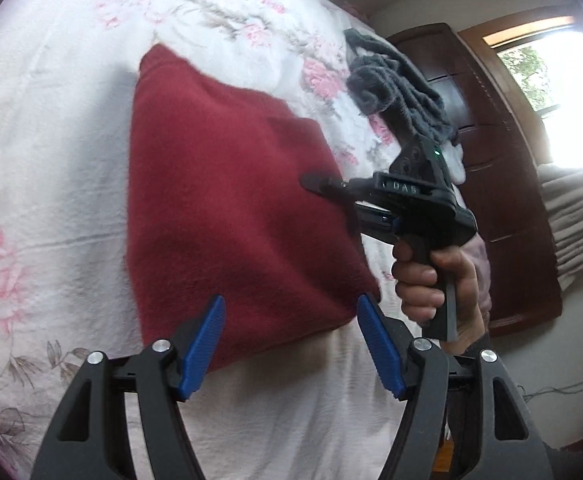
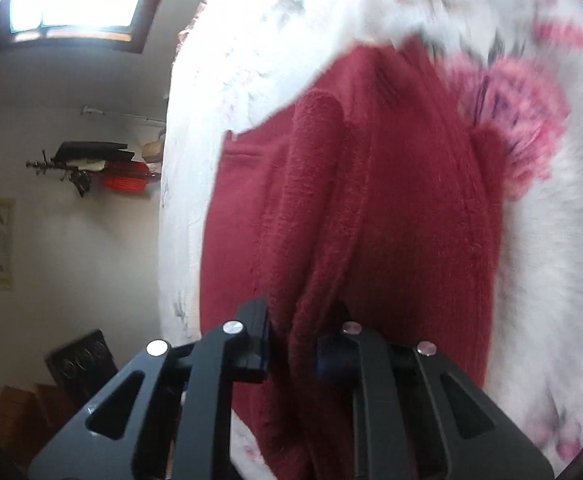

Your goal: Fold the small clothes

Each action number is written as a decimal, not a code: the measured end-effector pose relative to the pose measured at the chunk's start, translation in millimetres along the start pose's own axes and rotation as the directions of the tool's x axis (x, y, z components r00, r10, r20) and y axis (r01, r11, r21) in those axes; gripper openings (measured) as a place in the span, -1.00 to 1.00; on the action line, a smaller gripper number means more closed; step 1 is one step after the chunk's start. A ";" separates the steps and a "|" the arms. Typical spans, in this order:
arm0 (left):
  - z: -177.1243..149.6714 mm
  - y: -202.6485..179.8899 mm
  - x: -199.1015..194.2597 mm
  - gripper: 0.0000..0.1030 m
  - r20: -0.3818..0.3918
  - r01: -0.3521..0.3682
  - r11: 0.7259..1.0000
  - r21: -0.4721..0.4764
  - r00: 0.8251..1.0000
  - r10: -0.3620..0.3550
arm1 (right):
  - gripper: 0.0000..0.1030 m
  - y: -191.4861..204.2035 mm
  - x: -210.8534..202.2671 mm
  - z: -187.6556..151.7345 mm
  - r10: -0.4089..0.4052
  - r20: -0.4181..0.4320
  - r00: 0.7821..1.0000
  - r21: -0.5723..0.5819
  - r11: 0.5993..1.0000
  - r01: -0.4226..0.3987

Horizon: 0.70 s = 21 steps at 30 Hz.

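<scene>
Between the right gripper (image 2: pixel 291 344) jaws: a bunched ridge of the red fleece garment (image 1: pixel 227 200), pinched tight, jaws nearly together with cloth filling the gap. From the left wrist view, the right tool comes in from the garment's right edge, tips touching the fleece about midway along that edge, a hand (image 1: pixel 439 280) on its grip.

Left gripper (image 1: pixel 291 344): jaws wide apart, holding nothing, blue pads either side of the garment's near corner. Contact with the cloth: can't tell.

Garment lies mostly flat on the bed (image 1: pixel 51 160), on a white floral cover, roughly rectangular, looks partly folded already. One layer rides up as a fold at the right jaws.

Handling, my read: soft, thick, light, limp. No stiffness, so it will sag and drag unless lifted at two points. Fleece is grippy, slip unlikely; risk is catching extra layers or the bed cover underneath. Best holds: edges or corners, single layer, near corner for the left.

Grey knit item (image 1: pixel 399 84) sits bunched further back near the bed edge, well apart from the red one.
</scene>
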<state>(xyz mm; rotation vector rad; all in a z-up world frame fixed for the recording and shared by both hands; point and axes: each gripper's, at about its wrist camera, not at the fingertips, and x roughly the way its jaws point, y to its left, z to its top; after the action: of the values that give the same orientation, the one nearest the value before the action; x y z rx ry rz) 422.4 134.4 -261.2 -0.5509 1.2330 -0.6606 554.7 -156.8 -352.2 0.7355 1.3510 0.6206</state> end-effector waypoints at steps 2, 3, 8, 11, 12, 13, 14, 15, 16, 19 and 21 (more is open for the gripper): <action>3.1 -7.9 -1.0 0.30 -0.002 0.011 1.000 0.025 1.000 -0.011 | -0.75 9.3 -24.5 -15.5 -0.015 0.058 0.998 -0.044 0.999 0.018; 4.7 -11.4 -0.5 0.30 -0.004 0.018 0.999 0.037 1.000 -0.018 | -0.75 11.7 -28.1 -18.5 -0.018 0.078 0.997 -0.047 0.999 0.021; 7.9 -13.2 19.6 0.30 -0.033 0.031 0.999 0.041 0.999 -0.029 | -0.75 -32.0 -25.6 -18.4 -0.057 0.075 0.996 0.018 0.998 0.055; 7.5 -2.7 39.0 0.30 -0.083 0.025 1.000 0.005 0.996 -0.024 | -0.60 -50.5 -7.2 -15.5 -0.040 0.056 0.998 0.013 0.999 0.039; 5.7 0.2 44.6 0.30 -0.098 0.008 1.000 0.004 0.995 -0.008 | -0.47 -53.7 -11.8 -15.4 -0.027 0.066 0.997 0.027 0.999 0.026; 3.4 3.0 50.5 0.30 -0.117 -0.009 1.000 0.009 0.993 0.010 | -0.22 -56.7 -21.2 -17.4 -0.033 0.087 0.996 0.038 0.999 0.030; 1.3 5.3 53.8 0.30 -0.129 -0.012 1.000 0.013 0.992 0.013 | -0.11 -57.4 -34.5 -19.6 -0.056 0.128 0.990 0.045 0.998 0.050; -1.0 6.3 55.9 0.30 -0.135 -0.012 1.000 0.017 0.991 0.014 | -0.08 -55.1 -51.9 -19.4 -0.090 0.195 0.977 0.038 0.996 0.084; -3.2 6.9 57.0 0.30 -0.135 -0.009 1.000 0.025 0.991 0.012 | -0.08 -52.3 -60.5 -18.5 -0.102 0.227 0.969 0.027 0.995 0.099; -8.4 7.7 57.5 0.30 -0.124 0.023 0.999 0.031 0.992 -0.019 | -0.12 -43.2 -62.9 -11.1 -0.111 0.225 0.968 -0.016 0.993 0.117; -12.7 11.7 58.8 0.30 -0.122 0.022 0.999 0.024 0.992 -0.018 | -0.31 -34.0 -44.5 -2.0 -0.148 0.192 0.970 -0.048 0.986 0.159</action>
<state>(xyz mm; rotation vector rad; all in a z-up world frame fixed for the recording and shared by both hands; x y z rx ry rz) 423.2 99.9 -311.8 -0.5079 1.3331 -0.7349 546.4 -212.2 -350.5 0.6159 1.1961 0.4566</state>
